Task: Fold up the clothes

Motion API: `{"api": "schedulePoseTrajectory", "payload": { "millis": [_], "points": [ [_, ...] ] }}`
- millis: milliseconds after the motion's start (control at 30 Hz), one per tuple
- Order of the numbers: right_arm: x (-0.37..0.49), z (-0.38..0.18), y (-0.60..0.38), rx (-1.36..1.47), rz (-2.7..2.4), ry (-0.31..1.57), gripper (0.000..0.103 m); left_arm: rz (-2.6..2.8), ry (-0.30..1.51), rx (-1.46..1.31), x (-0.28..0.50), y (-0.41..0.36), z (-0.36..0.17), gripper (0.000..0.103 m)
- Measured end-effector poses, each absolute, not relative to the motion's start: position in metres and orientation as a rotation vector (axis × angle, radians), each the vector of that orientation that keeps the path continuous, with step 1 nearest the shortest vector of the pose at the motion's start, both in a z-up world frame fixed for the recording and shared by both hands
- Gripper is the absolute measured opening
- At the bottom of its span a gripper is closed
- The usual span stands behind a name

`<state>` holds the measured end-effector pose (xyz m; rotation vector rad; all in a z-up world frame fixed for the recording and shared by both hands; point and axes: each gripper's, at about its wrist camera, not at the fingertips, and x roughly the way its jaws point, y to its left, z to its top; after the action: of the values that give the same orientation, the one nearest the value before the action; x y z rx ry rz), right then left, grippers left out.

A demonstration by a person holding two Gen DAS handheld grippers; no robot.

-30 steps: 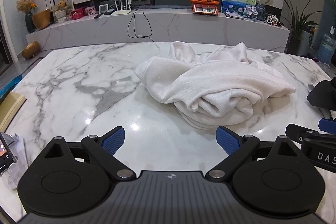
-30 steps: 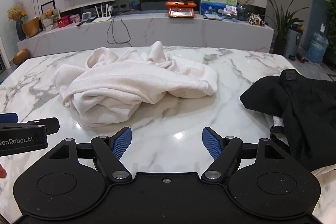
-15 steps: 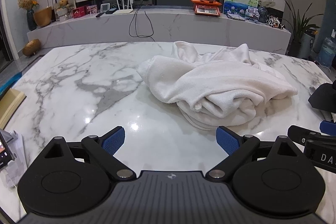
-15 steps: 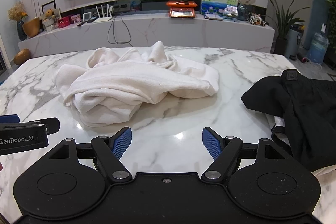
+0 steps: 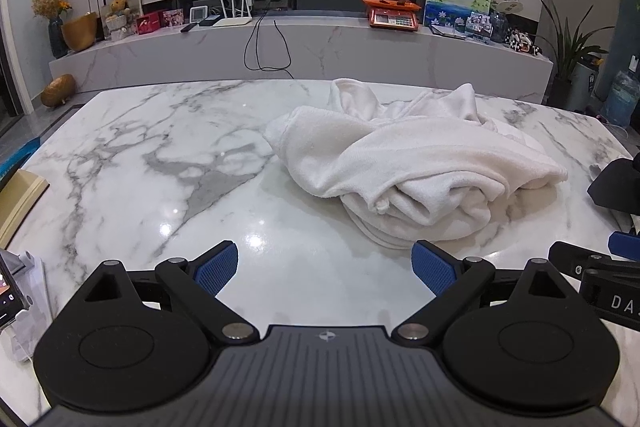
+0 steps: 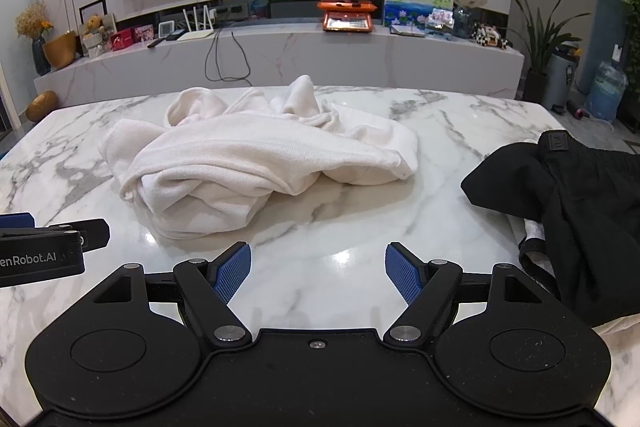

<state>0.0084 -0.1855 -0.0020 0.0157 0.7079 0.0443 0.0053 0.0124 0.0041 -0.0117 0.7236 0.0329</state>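
A crumpled white garment [image 5: 412, 163] lies bunched in the middle of the marble table [image 5: 140, 167]; it also shows in the right wrist view [image 6: 256, 163]. My left gripper [image 5: 325, 267] is open and empty, just short of the garment's near edge. My right gripper [image 6: 318, 271] is open and empty, near the table's front, to the right of the garment's near edge. Each gripper's tip shows in the other's view: the right one [image 5: 600, 267] and the left one [image 6: 52, 239].
A black garment [image 6: 568, 211] lies on the table's right side over something white; its edge shows in the left wrist view [image 5: 616, 183]. Papers and a phone [image 5: 16, 291] lie at the table's left front. A marble TV bench [image 6: 280, 55] with small items stands behind.
Both views have lifted and drawn back very slightly; the garments have not moved and both grippers stay open.
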Motion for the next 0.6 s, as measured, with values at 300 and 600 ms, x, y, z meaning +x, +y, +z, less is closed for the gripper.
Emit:
{"api": "schedulePoseTrajectory", "payload": {
  "millis": [300, 600],
  "points": [
    [0.0078, -0.0017, -0.1878, 0.019, 0.049, 0.707, 0.073, 0.041, 0.726, 0.007, 0.0064, 0.0147, 0.0037, 0.095],
    [0.0075, -0.0013, -0.1885, 0.023, 0.049, 0.708, 0.073, 0.048, 0.735, 0.003, 0.0081, 0.0200, 0.0033, 0.095]
  ]
}}
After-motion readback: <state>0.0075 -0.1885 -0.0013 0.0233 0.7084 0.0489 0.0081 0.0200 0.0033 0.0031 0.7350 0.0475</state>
